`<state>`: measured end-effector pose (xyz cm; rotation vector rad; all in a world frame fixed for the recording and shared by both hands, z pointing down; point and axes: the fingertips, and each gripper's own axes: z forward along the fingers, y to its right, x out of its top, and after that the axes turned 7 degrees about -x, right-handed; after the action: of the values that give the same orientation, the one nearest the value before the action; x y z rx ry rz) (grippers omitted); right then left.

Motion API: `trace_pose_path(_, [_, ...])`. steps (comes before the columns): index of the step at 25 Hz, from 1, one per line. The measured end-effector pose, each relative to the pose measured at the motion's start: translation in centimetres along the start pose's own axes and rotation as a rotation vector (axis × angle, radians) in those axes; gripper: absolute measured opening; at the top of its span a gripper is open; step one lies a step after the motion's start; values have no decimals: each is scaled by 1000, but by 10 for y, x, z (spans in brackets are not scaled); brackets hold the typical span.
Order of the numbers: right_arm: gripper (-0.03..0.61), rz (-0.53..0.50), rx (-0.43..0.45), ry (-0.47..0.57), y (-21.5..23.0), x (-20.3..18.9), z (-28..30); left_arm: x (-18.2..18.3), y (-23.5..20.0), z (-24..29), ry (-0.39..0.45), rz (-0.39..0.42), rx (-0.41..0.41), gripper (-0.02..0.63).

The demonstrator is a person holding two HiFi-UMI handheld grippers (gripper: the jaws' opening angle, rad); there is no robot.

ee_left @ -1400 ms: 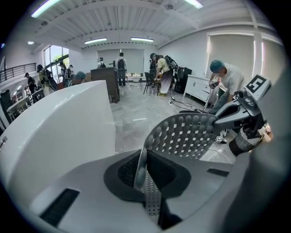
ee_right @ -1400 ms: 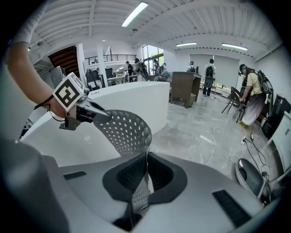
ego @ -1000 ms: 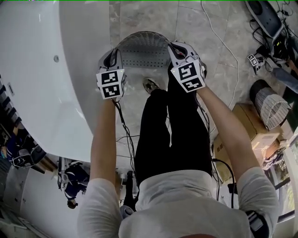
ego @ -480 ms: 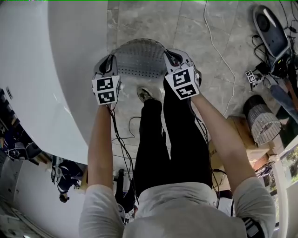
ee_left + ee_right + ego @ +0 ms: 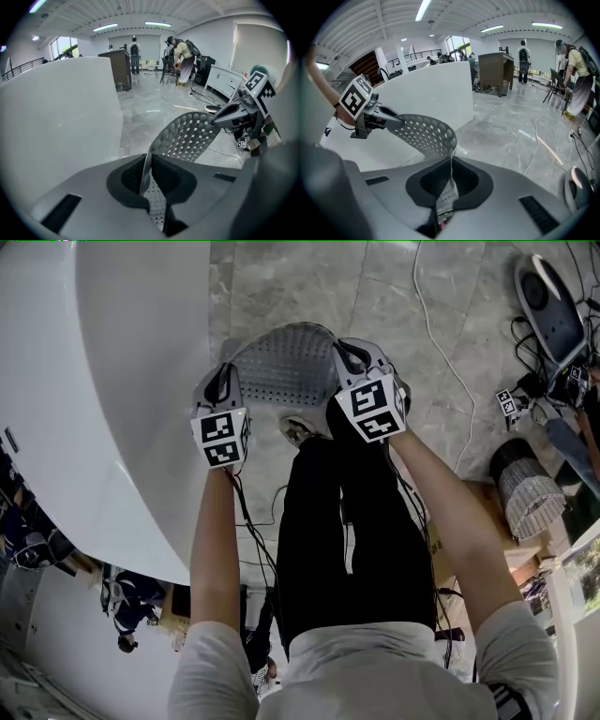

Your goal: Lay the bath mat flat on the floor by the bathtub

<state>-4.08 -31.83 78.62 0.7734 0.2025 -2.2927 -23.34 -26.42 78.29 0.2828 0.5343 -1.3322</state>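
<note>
A grey perforated bath mat (image 5: pixel 281 367) hangs stretched between my two grippers above the marble floor, beside the white bathtub (image 5: pixel 112 381). My left gripper (image 5: pixel 225 390) is shut on the mat's left edge; in the left gripper view the mat (image 5: pixel 187 136) runs out from the closed jaws (image 5: pixel 147 176) toward the other gripper. My right gripper (image 5: pixel 352 357) is shut on the mat's right edge, and the right gripper view shows the mat (image 5: pixel 426 133) pinched in its jaws (image 5: pixel 450 180). The mat is held in the air, curved, not lying on the floor.
The person's black-trousered legs (image 5: pixel 347 521) and a shoe (image 5: pixel 298 432) stand just under the mat. A white cable (image 5: pixel 441 324) crosses the floor at right. A wicker basket (image 5: pixel 530 493), cardboard boxes and equipment sit at the right. People stand far off in the room (image 5: pixel 180 54).
Both grippers with the mat have shifted slightly toward the tub and a little farther forward; the view has tilted so the tub fills more of the left side.
</note>
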Motion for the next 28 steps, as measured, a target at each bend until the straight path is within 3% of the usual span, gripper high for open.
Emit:
trace_pose_path(11, [15, -53, -18, -31, -11, 1, 2, -6, 4, -3, -13, 92, -34, 28])
trace_pose_path(14, [15, -125, -16, -16, -14, 4, 6, -9, -1, -3, 0, 174, -51, 28])
trace_pose_path(16, [15, -115, -36, 0, -4, 5, 11, -6, -5, 1, 27, 206, -54, 28])
trace_pose_path(21, [17, -125, -53, -10, 4, 1, 23, -20, -14, 14, 34, 112, -44, 28])
trace_pose_path(28, [15, -165, 19, -34, 13, -4, 56, 3, -25, 65, -10, 88, -27, 28])
